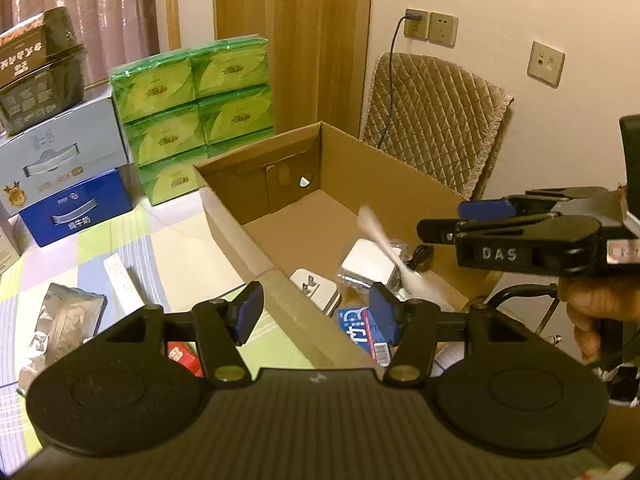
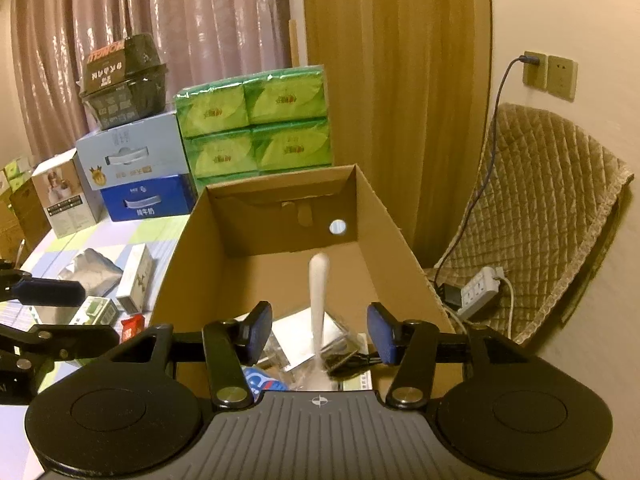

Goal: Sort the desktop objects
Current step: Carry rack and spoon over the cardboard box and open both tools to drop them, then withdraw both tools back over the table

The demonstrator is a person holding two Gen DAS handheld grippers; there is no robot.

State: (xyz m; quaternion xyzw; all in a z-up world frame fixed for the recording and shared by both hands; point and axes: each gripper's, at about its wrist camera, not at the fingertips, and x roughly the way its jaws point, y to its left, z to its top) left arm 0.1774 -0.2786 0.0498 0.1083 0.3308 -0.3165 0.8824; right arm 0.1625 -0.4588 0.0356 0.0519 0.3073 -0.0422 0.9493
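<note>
An open cardboard box point(image 1: 236, 220) point(image 2: 188, 264) stands on the patterned table. Over its near end my right gripper point(image 2: 318, 328) point(image 1: 452, 220) is open. A white stick-shaped thing point(image 2: 319, 292) point(image 1: 380, 240) stands tilted in the box between the fingers, with a gap on each side, and looks blurred in the left wrist view. Around its foot lie a white plug point(image 1: 312, 286), a clear-wrapped white block point(image 1: 366, 264), a black cable point(image 1: 420, 258) and a blue packet point(image 1: 360, 332). My left gripper point(image 1: 316, 312) point(image 2: 72, 314) is open and empty over the box's near left edge.
On the table left of the box lie a silver foil pouch point(image 1: 68, 312), a slim white box point(image 1: 122, 284), a small green box point(image 2: 96, 310) and a red packet point(image 2: 132, 326). Green tissue packs point(image 1: 192, 108) and cartons stand behind. A quilted chair point(image 1: 432, 116) and a power strip point(image 2: 480, 290) are to the right.
</note>
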